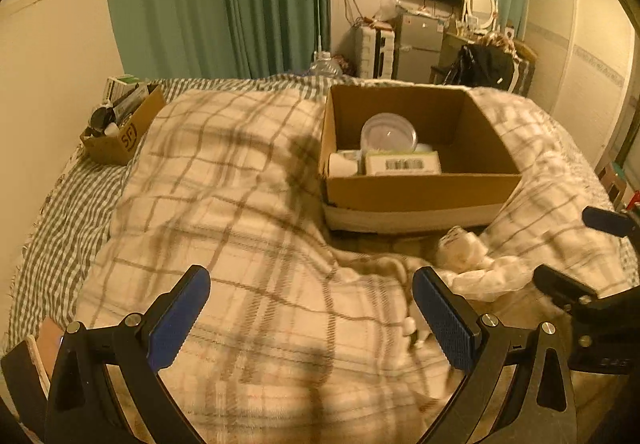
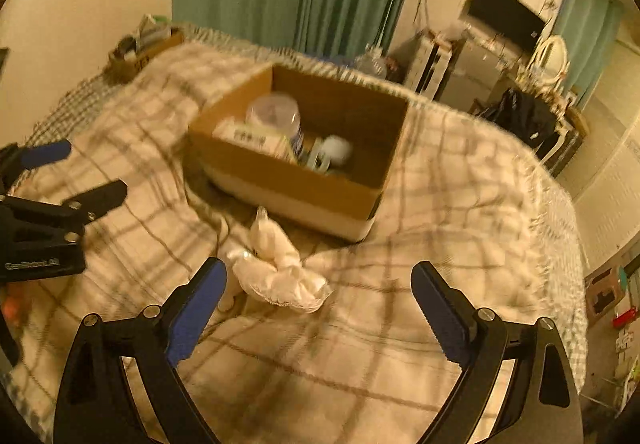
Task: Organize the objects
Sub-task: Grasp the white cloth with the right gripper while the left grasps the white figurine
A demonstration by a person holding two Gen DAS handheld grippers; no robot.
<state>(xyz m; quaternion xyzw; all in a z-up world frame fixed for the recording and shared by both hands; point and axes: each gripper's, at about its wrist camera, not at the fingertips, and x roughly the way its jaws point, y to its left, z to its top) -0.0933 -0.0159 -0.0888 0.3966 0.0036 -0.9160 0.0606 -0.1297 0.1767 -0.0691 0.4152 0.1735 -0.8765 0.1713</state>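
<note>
An open cardboard box (image 1: 420, 190) sits on the plaid blanket, holding a round clear container (image 1: 389, 134), a white labelled box (image 1: 402, 163) and other small items. The box also shows in the right wrist view (image 2: 296, 174). A crumpled white plastic bag (image 2: 280, 268) lies on the blanket just in front of it, also in the left wrist view (image 1: 476, 264). My left gripper (image 1: 311, 318) is open and empty over the blanket, left of the bag. My right gripper (image 2: 320, 308) is open and empty, with the bag just beyond its left finger.
A small cardboard box (image 1: 120, 128) full of items stands at the bed's far left corner. A water bottle (image 1: 326, 66) stands behind the bed. Green curtains (image 1: 216, 0), a small fridge (image 1: 418, 44) and a dark bag (image 1: 486, 68) are beyond.
</note>
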